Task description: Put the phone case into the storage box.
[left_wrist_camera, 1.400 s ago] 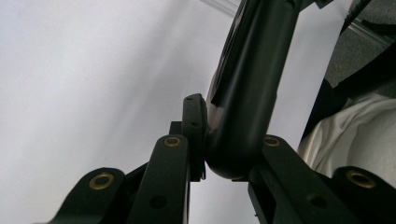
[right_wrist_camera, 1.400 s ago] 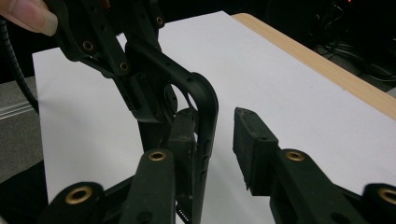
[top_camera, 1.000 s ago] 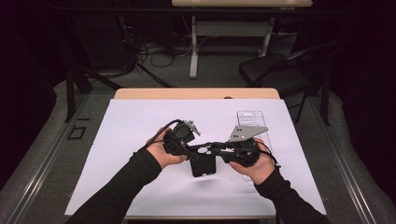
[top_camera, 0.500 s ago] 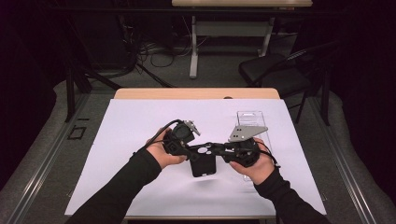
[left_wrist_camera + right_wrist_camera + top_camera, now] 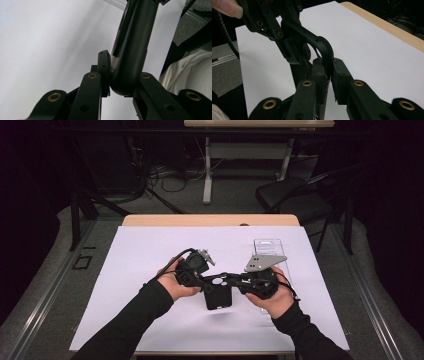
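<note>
Item: black part point(image 5: 218, 292), held above the white sheet point(image 5: 150, 255) at table centre.
Left gripper point(image 5: 210, 282): jaws clamped on one end.
Right gripper point(image 5: 235, 282): jaws just closed onto its loop.
Progress: two-handed grasp made; placing or adjusting remains, likely.

Bright even light on the white sheet point(image 5: 150, 270), dark dim surroundings, close black parts soft-focused, faint shadows
</note>
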### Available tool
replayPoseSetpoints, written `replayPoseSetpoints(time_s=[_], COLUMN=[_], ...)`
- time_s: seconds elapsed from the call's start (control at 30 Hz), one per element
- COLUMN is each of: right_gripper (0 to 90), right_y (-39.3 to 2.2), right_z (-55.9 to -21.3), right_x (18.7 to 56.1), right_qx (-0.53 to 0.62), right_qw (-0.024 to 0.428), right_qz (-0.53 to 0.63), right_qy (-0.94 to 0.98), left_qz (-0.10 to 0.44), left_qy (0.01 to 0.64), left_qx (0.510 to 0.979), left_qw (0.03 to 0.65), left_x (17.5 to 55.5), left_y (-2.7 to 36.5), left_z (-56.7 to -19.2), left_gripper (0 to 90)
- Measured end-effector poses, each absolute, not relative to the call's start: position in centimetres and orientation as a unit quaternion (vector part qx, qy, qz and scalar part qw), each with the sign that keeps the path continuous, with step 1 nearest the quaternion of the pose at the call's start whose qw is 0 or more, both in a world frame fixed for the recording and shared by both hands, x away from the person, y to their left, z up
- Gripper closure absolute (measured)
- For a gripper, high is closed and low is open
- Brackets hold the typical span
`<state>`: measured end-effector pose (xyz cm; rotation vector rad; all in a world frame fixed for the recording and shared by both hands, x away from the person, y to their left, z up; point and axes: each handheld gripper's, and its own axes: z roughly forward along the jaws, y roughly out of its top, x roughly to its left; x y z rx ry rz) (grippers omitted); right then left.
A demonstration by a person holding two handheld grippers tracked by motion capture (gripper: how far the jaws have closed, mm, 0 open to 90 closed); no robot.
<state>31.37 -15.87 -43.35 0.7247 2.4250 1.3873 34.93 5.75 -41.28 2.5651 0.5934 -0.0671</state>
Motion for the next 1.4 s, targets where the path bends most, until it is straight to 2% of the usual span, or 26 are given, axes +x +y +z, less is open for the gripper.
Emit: replayPoseSetpoints(time_s=[1.4], right_gripper=[84.2], right_y=[-15.79], right_z=[-43.50], right_x=[30.60], right_qx=[0.266], right_qw=[0.153], right_qz=[0.486], right_qy=[0.818], left_qz=[-0.033], left_qy=[0.226], left_qx=[0.937], left_qw=[0.266], left_x=[34.72], left_y=[5.69], left_z=[-41.32], left_gripper=[78.6])
